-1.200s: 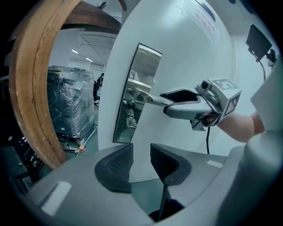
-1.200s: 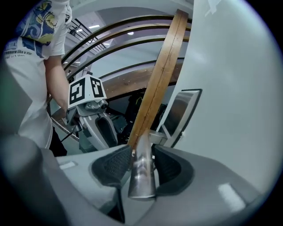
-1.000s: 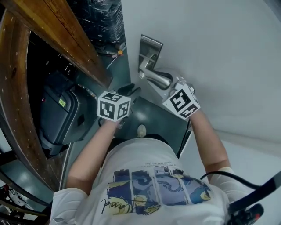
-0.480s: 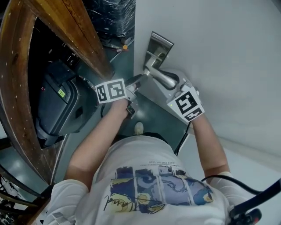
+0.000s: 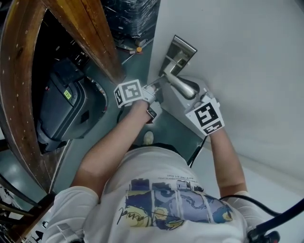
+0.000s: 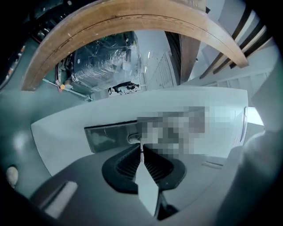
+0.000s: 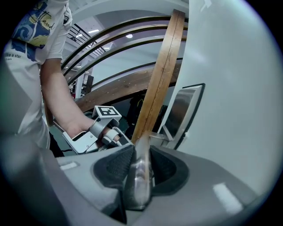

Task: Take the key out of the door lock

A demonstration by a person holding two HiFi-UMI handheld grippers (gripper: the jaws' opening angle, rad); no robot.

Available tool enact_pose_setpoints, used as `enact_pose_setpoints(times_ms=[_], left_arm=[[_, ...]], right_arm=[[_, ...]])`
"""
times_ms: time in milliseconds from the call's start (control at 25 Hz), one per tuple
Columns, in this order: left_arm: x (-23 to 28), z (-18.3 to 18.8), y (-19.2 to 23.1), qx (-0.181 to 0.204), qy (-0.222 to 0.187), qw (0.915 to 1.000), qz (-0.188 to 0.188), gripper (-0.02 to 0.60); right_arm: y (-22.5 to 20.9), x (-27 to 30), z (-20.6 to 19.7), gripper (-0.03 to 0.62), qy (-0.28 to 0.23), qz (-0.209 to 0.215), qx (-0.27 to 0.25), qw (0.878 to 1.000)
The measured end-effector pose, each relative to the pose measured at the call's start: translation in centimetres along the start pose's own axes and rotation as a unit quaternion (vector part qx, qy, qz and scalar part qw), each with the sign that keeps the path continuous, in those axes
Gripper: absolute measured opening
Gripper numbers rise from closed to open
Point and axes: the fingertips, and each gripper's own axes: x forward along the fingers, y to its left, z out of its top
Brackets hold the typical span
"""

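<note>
The white door (image 5: pixel 247 57) carries a metal lock plate (image 5: pixel 183 51) with a lever handle (image 5: pixel 180 85). My left gripper (image 5: pixel 153 90) points level at the plate just under the lever. In the left gripper view its jaws have just been closing and my left gripper (image 6: pixel 141 152) now pinches the thin silver key (image 6: pixel 147 187), whose blade runs into the keyhole on the plate (image 6: pixel 106 137). My right gripper (image 7: pixel 142 148) is shut on the shiny lever handle (image 7: pixel 138 181), seen in the head view as the right gripper (image 5: pixel 194 95).
A curved wooden beam (image 5: pixel 90 33) stands left of the door edge. Beyond it sit a dark case (image 5: pixel 66 109) and a plastic-wrapped load (image 5: pixel 130 14). A shoe (image 5: pixel 148 138) rests on the grey floor below the grippers.
My left gripper moved up to the lock plate, rolled over, and closed on the key. The right gripper kept its hold on the lever.
</note>
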Motion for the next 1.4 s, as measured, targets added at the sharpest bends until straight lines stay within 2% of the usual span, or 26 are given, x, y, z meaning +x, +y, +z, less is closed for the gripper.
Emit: enact_pose_setpoints(times_ms=[160, 600, 840, 1040, 1280, 1400], left_arm=[[0.0, -0.1, -0.1, -0.004, -0.013, 0.9999, -0.004, 0.026], [-0.7, -0.2, 0.1, 0.001, -0.011, 0.9999, 0.007, 0.025], [-0.8, -0.3, 0.2, -0.031, -0.016, 0.9993, 0.012, 0.025], [-1.0, -0.2, 0.0, 0.004, -0.013, 0.9994, 0.033, 0.025], [-1.1, -0.4, 0.1, -0.023, -0.015, 0.9993, 0.027, 0.025], [-1.2, -0.3, 0.0, -0.018, -0.019, 0.9993, 0.028, 0.025]], right_arm=[[0.0, -0.2, 0.0, 0.116, 0.004, -0.01, -0.002, 1.0], [0.5, 0.2, 0.0, 0.115, 0.005, -0.019, -0.004, 1.0], [0.4, 0.1, 0.0, 0.115, 0.012, -0.027, -0.008, 1.0], [0.5, 0.2, 0.1, 0.115, 0.009, -0.029, -0.005, 1.0], [0.6, 0.1, 0.1, 0.115, 0.01, -0.031, -0.005, 0.999], [0.6, 0.1, 0.2, 0.115, 0.008, -0.03, -0.003, 1.0]])
